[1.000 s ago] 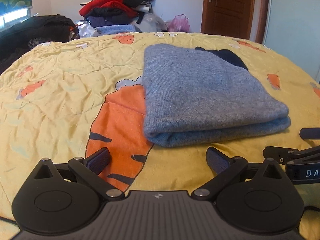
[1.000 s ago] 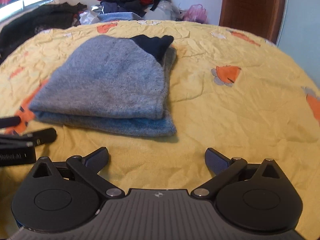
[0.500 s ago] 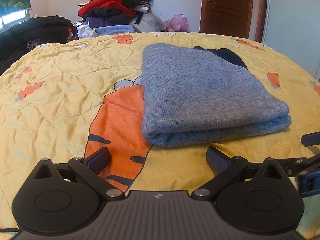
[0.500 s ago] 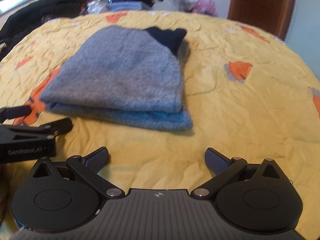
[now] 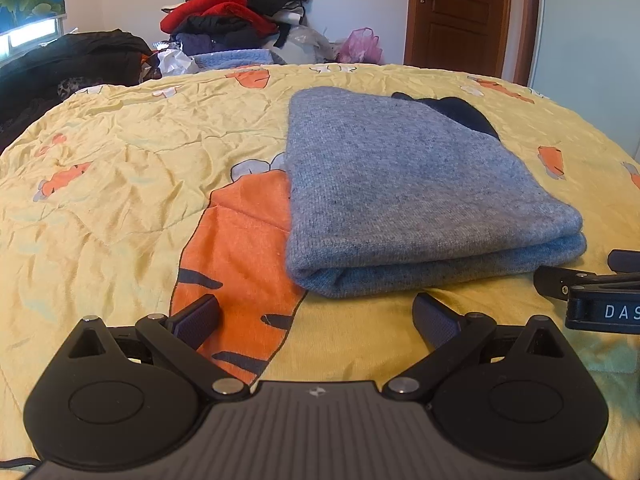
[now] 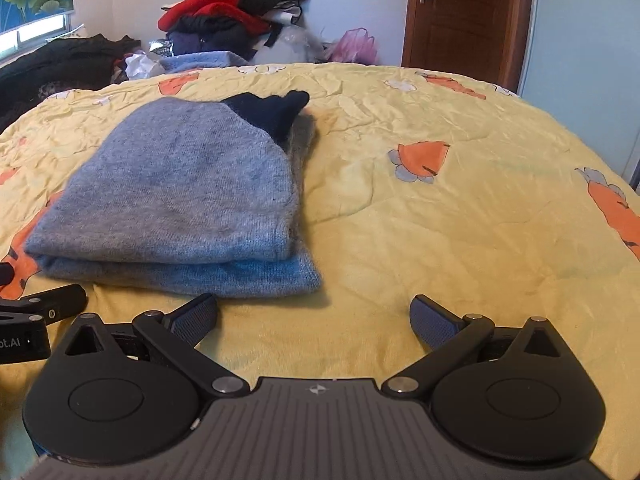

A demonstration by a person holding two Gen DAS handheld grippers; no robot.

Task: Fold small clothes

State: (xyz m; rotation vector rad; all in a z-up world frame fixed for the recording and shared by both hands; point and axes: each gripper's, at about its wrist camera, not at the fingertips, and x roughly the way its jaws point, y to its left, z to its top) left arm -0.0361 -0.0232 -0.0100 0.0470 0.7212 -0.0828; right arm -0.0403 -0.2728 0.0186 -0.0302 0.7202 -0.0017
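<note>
Hovering both tools, left tool [image 5: 316, 314] and right tool [image 6: 314, 314], wide and empty at lower frame, I judge the grey sweater [image 5: 404, 184] folded at centre of the bed [image 5: 120, 184], next needing a fresh garment.

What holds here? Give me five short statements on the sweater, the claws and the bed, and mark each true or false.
1. The grey-blue sweater lies folded on the yellow bedspread. True.
2. The left claw is shut on the sweater's hem. False: its jaws stand open, short of the sweater, holding nothing.
3. The right claw is open and empty. True.
4. A dark navy part shows at the sweater's far end. True.
5. The wooden door stands wide open. False: it appears closed.
</note>
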